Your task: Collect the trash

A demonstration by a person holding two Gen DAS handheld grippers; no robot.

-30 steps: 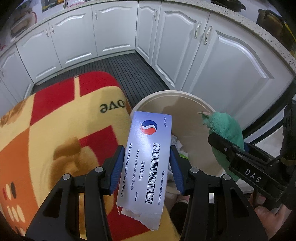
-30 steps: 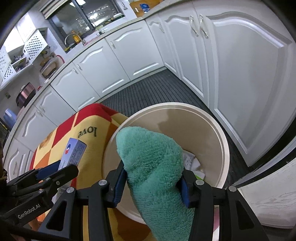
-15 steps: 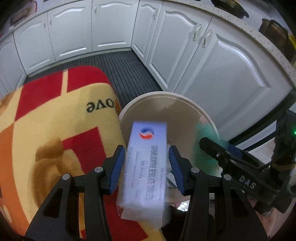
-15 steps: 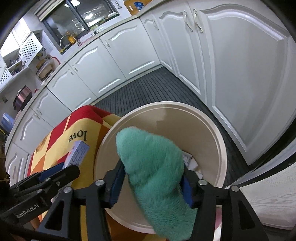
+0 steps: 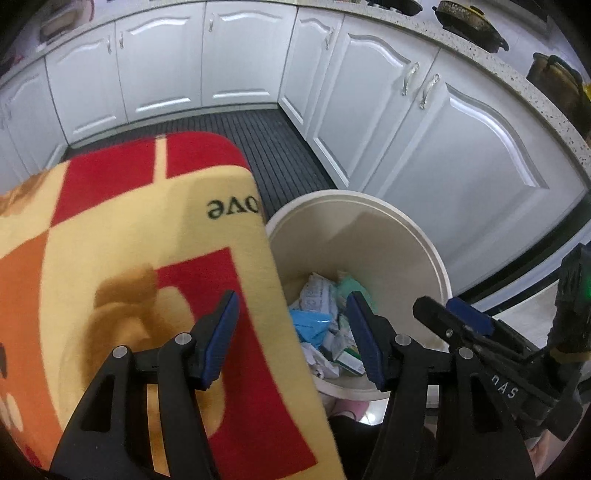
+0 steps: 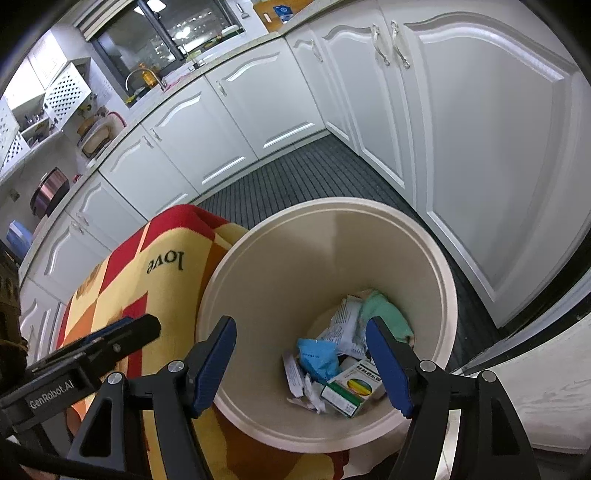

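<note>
A beige round bin (image 6: 332, 202) stands on the floor beside the blanket-covered table. Down in it lie a green cloth (image 6: 384, 316), a white printed packet (image 6: 343, 325), a blue packet (image 6: 317, 355) and a green and white box (image 6: 351, 389). My right gripper (image 6: 301, 332) hangs over the bin's mouth; its jaws are opening with nothing between them. My left gripper (image 5: 291, 332) hovers over the table edge and the bin (image 5: 369, 201); its jaws are opening too, and nothing is between them. The green cloth (image 5: 352, 288) shows just past its right finger.
A red, orange and yellow blanket (image 5: 129, 258) with the word "love" covers the table left of the bin. White cabinet doors (image 6: 480, 147) curve around a dark slatted floor mat (image 5: 273, 147). Pots (image 5: 469, 22) sit on the counter at top right.
The white tablet box has left the left gripper and the green cloth has left the right one; both grippers have widened, and the cloth now lies in the bin.
</note>
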